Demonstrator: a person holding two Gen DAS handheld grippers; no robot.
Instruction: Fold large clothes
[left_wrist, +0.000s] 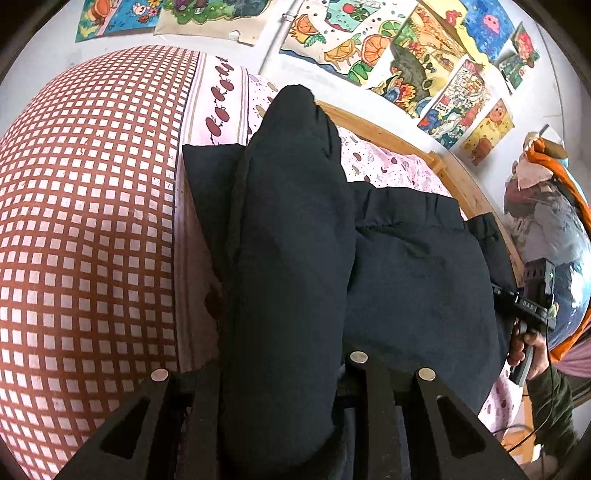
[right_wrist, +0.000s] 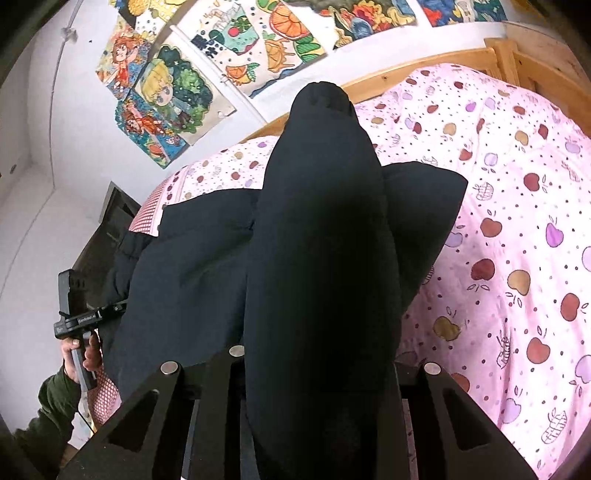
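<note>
Left wrist view only: red-check quilt. Right wrist: apple-print sheet. Black jacket on bed; both grippers pinching sleeves, each sleeve's long axis running away from cam.

White wall hung with colourful drawings; wooden bed frame, pink apple-print bedding.

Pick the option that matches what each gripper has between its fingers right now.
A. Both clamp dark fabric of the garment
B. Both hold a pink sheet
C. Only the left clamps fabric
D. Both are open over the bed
A: in each wrist view a thick fold of the black garment runs down between the fingers, through the left gripper and the right gripper, with the pink bedding lying beneath it.
</note>
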